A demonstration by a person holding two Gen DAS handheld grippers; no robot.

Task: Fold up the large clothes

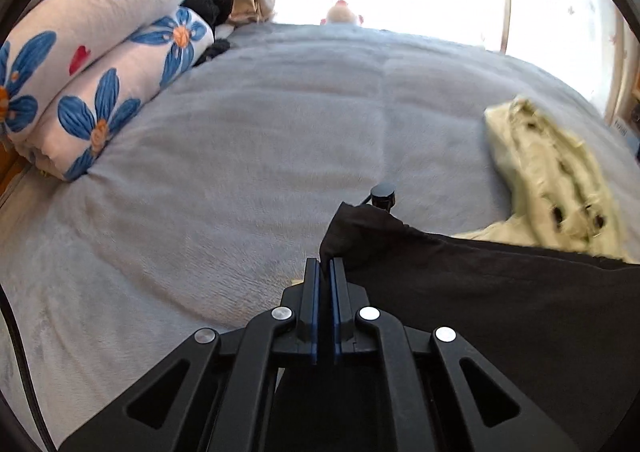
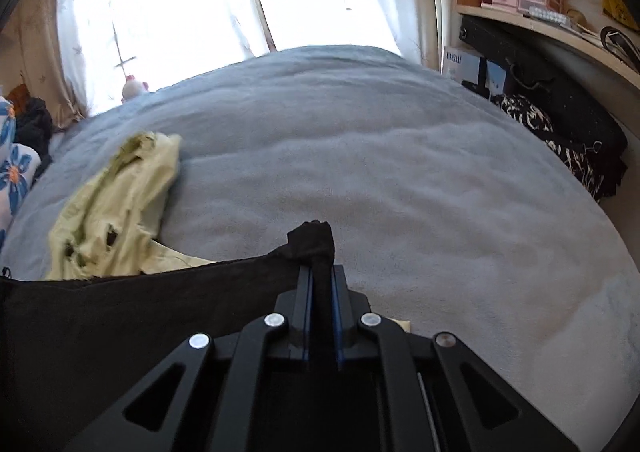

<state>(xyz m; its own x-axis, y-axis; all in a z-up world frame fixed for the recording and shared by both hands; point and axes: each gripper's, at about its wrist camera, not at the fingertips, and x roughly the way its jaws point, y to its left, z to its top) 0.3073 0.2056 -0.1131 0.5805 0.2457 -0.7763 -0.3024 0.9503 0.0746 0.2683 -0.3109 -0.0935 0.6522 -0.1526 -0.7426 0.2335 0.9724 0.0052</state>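
1. Two grippers each clamp a corner of one black garment (image 1: 500,292): the left gripper (image 1: 325,261) pinches its edge at lower centre of the left wrist view, jaws nearly together on thin cloth, and the right gripper (image 2: 321,267) has a bunched corner squeezed between its jaws at lower centre of the right wrist view.
2. Between the two tools the black cloth stretches as a taut band, filling the lower right of the left view and the lower left of the right view.
3. Underneath lies a grey fleece blanket (image 1: 260,132) covering the bed, bare across the middle of both frames.
4. Just beyond the black edge, a crumpled pale yellow garment (image 2: 116,204) lies on the blanket, its near part hidden by the black cloth.
5. Poking up behind the black corner in the left view is a small dark round object (image 1: 383,194); I cannot tell what it is.
6. Rolled floral bedding (image 1: 100,64) with blue flowers sits at upper left of the left view.
7. Bright curtains (image 2: 200,0) span the top; a wooden shelf (image 2: 532,18) with pink drawer boxes occupies the upper right of the right view.
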